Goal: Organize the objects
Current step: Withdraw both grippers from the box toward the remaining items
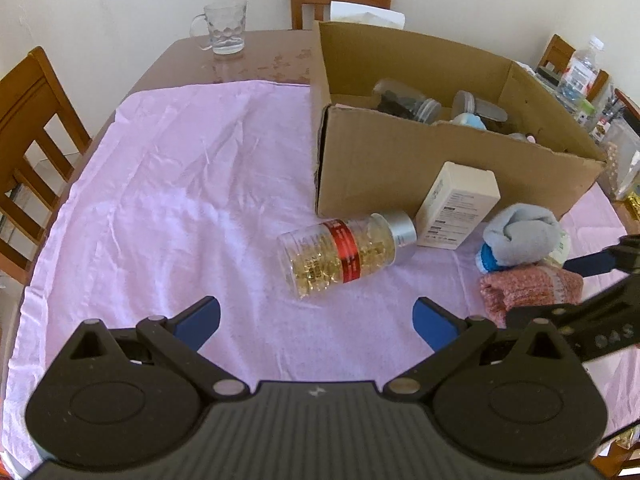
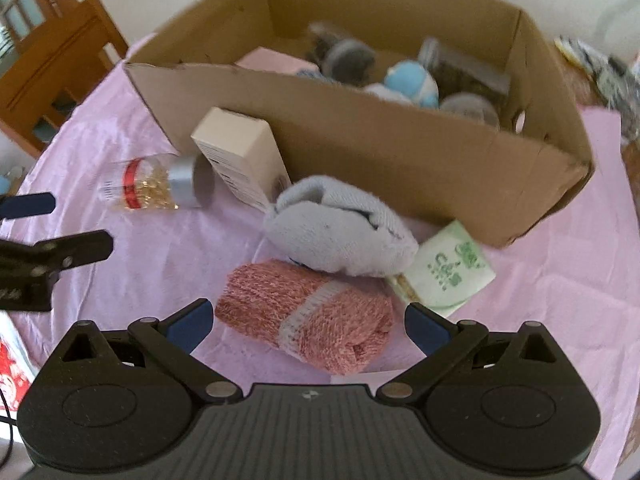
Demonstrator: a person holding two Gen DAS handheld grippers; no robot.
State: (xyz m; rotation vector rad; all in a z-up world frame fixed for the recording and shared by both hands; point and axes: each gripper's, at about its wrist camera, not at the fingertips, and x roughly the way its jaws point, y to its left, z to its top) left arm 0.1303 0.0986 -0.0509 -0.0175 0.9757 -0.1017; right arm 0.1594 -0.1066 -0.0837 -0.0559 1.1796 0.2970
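Left wrist view: the left hand-held gripper [image 1: 316, 320] hangs wide and empty over the worktop [image 1: 160, 200], the bottle [image 1: 346, 250] on its side ahead, while the right hand-held gripper [image 2: 306, 326], also wide, brackets the pink sock [image 2: 308, 316]. Best move now, I'd say: sink lower, pinch the roll mid-body, then lift for the box [image 2: 400, 152]. Soft, fuzzy knit, white-banded, it lies just before the grey sock [image 2: 340, 232].

My left wrist camera looks forward and down over the pink cloth [image 1: 160, 184], fairly high, facing the cardboard box [image 1: 400, 168] from its left front corner. My right wrist camera sits lower and closer, facing the box's long side. Both views share the box, capsule bottle [image 1: 344, 252], white carton [image 2: 240, 152], grey sock [image 2: 340, 236], pink sock [image 2: 308, 320].
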